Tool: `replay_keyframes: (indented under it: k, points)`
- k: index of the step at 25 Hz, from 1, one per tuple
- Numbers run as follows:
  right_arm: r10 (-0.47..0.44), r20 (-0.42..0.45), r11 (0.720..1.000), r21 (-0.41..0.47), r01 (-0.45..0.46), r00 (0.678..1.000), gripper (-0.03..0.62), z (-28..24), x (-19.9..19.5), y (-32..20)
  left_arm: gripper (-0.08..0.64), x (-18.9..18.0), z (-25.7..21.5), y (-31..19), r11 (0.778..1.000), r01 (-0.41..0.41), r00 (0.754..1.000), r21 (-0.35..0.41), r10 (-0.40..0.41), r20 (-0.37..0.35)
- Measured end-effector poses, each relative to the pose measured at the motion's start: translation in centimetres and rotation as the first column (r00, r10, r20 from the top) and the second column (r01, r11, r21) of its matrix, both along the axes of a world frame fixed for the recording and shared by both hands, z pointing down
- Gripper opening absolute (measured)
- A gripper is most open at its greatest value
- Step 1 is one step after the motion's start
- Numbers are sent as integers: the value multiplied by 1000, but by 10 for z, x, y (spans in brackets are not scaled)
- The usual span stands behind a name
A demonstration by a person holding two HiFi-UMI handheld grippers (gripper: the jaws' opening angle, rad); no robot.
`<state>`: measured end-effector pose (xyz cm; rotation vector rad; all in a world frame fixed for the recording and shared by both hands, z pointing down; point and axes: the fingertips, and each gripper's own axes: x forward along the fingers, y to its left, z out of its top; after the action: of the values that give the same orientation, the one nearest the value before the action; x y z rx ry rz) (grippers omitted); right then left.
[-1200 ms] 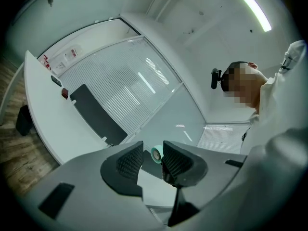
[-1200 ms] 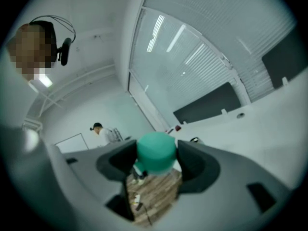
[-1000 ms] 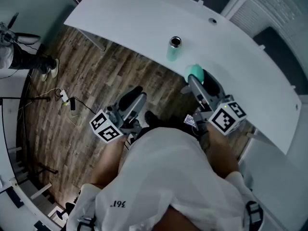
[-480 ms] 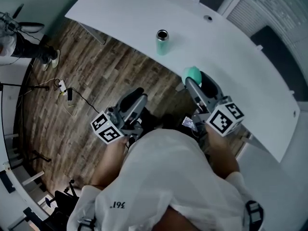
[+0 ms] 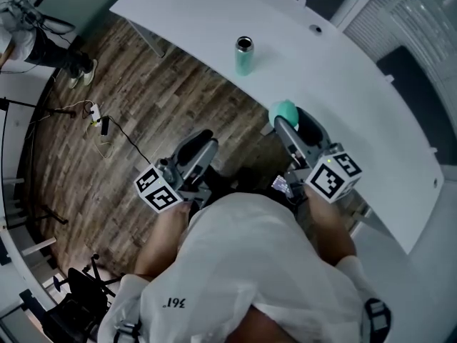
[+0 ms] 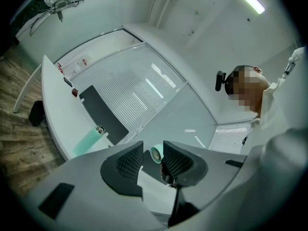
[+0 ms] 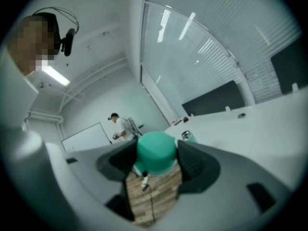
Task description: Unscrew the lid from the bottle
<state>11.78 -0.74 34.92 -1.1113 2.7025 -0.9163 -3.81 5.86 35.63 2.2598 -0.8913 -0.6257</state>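
With our right gripper (image 5: 293,119) clenching the round teal plastic lid (image 7: 156,149) and left gripper (image 5: 201,148) slack, empty, we should lay it flat beside the open teal metal bottle (image 5: 244,58).

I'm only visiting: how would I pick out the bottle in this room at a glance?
Find the long, curved white table beside the wooden floor. Near its floor-side edge a slim mint-green bottle stands upright, alone. Its silvery metal mouth is open; its rounded green lid sits apart, clamped in the right gripper.
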Motion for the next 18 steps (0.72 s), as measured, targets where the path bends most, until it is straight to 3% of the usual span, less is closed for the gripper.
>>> replay_keyframes:
  k: [7,18]
  points:
    - [17,3,1000,10,-18,1000,273,-4,0,1,146,-3,-3,-3,1000,-26,999,7,26,18]
    - [66,3,998,11,-66,998,273,-12,-29,13,146,-39,-8,7,998,-63,998,-4,63,19]
